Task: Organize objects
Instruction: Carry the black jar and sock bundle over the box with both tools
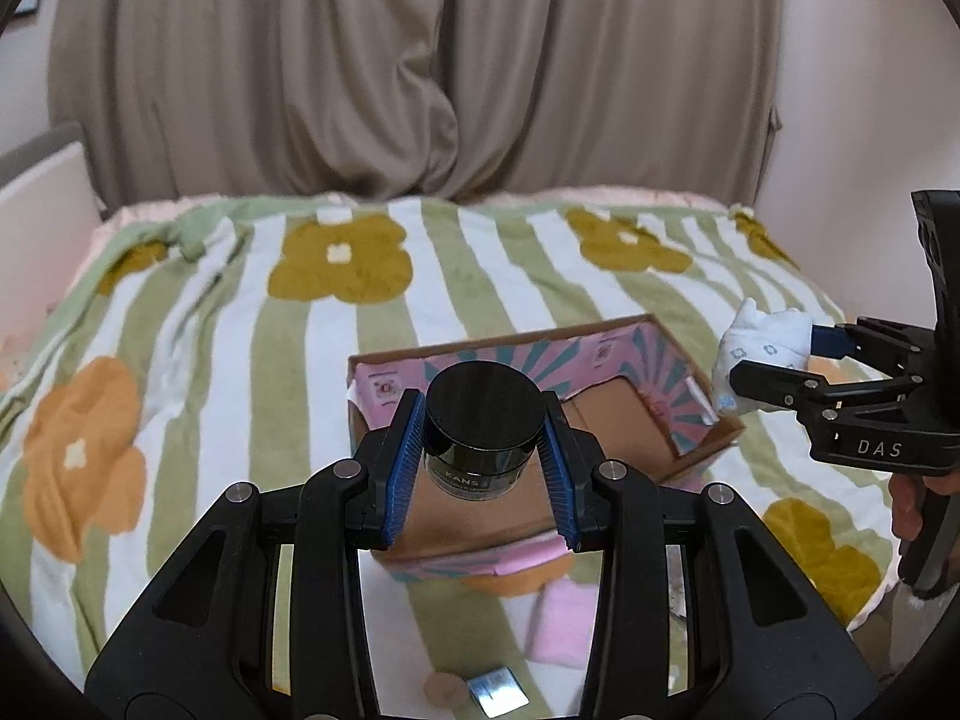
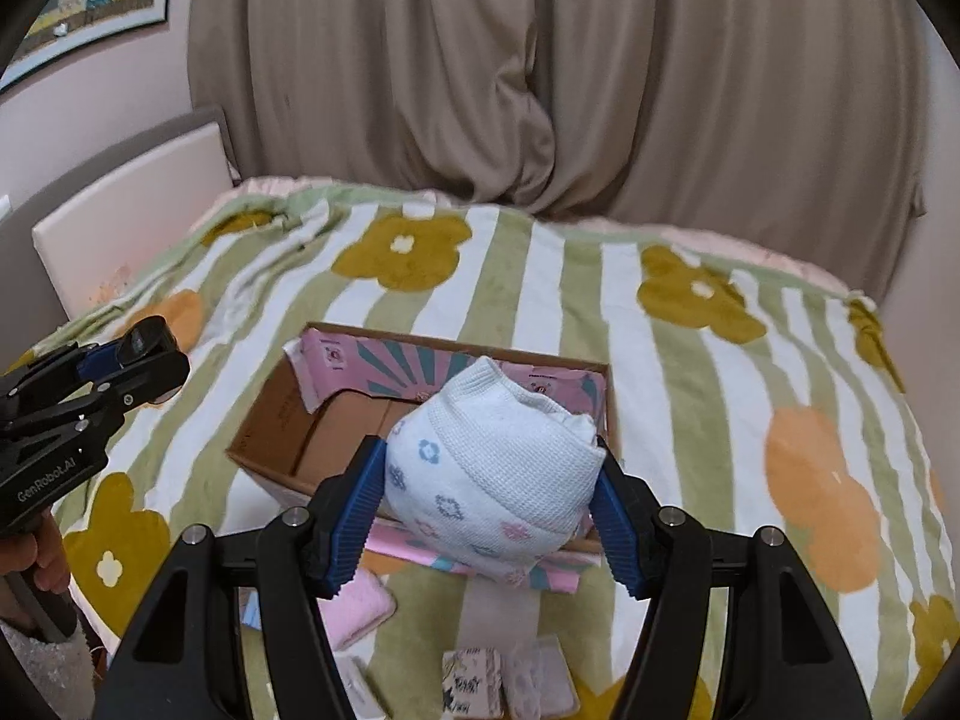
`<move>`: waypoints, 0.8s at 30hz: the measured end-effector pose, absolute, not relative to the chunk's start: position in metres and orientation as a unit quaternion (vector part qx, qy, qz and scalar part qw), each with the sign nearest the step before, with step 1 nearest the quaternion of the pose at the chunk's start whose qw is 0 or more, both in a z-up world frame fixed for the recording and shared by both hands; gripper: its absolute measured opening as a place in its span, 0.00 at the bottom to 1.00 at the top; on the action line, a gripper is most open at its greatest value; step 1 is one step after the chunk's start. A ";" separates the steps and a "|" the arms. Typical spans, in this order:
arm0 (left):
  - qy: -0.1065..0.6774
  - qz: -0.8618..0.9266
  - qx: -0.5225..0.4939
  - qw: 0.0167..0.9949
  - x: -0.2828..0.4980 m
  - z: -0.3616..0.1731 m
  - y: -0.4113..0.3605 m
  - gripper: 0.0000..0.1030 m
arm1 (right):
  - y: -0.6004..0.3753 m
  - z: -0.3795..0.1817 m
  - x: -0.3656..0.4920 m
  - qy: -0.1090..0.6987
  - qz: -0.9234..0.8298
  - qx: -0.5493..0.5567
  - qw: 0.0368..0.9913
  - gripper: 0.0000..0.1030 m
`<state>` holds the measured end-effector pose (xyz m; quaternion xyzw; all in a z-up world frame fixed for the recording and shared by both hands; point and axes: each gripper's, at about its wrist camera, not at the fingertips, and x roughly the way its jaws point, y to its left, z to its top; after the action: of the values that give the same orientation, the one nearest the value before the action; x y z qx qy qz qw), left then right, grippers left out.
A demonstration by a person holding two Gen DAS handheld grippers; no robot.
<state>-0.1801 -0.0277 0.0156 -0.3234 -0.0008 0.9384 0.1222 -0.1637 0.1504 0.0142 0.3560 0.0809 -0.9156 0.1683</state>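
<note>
**Both grippers loaded above the cardboard box**

You are holding a black-lidded jar in your left gripper, its blue pads pressing on the jar's two sides, narrow around it. The jar is hanging upright over the near part of the open cardboard box, which is lying on the striped flower blanket. Your right gripper is clamping a rolled white sock bundle with small flower prints, its fingers pressing its left and right sides; the bundle is hanging above the box's near right part. Small packets and a pink cloth are lying on the blanket, near of the box.
</note>
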 end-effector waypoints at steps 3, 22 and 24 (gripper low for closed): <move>0.002 0.928 -0.351 0.127 -0.214 0.003 -0.024 0.33 | 0.146 0.002 -0.195 0.084 -0.904 0.383 0.171 0.59; 0.063 0.825 -0.548 0.121 -0.342 -0.132 0.008 0.33 | 0.120 -0.102 -0.318 0.106 -0.824 0.537 0.146 0.59; 0.061 0.820 -0.556 0.122 -0.340 -0.137 0.008 0.33 | 0.120 -0.109 -0.317 0.105 -0.820 0.542 0.148 0.59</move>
<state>-0.3402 0.0075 -0.1370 -0.5557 0.0612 0.8201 0.1221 -0.3169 0.1201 -0.1085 0.5423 0.1055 -0.8203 0.1484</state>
